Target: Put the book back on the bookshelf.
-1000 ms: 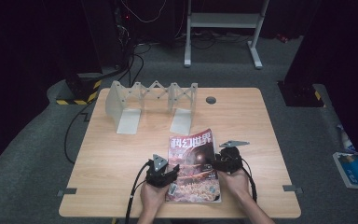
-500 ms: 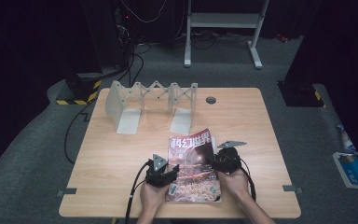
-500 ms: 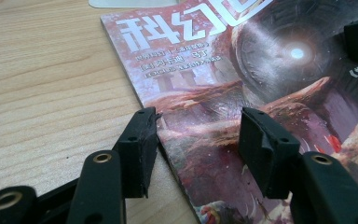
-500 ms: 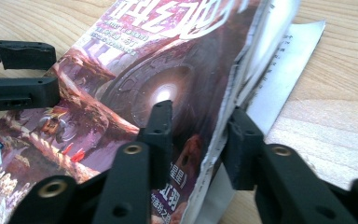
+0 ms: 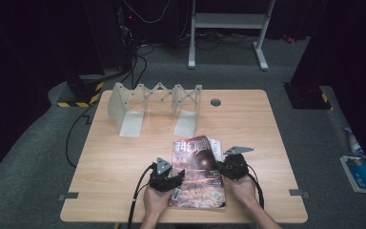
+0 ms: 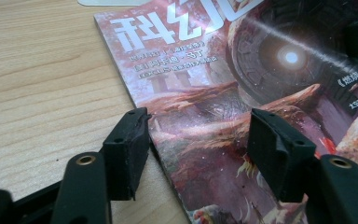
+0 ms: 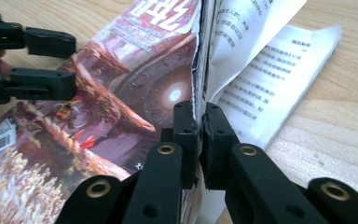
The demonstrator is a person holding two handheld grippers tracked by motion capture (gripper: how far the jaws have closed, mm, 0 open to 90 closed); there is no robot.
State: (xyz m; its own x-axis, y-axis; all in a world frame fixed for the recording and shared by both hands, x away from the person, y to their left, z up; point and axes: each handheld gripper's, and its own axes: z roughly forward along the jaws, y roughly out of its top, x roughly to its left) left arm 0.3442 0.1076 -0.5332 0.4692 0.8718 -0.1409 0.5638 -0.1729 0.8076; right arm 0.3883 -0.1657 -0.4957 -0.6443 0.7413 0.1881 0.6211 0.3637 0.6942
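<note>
Magazine cover (image 7: 121,93) lifted higher, underside hidden

From the high view I see a lit worktop (image 5: 124,162) ringed by near-black surroundings; detail is soft and slightly grainy. Ahead of my left tool (image 6: 196,140), the glossy magazine (image 6: 223,93) cover throws a bright streak of glare. Its black jaws, nearest the lens, are a bit blurred. Beyond my right tool (image 7: 199,135), the lifted white pages (image 7: 261,70) look bright and sharp.
</note>
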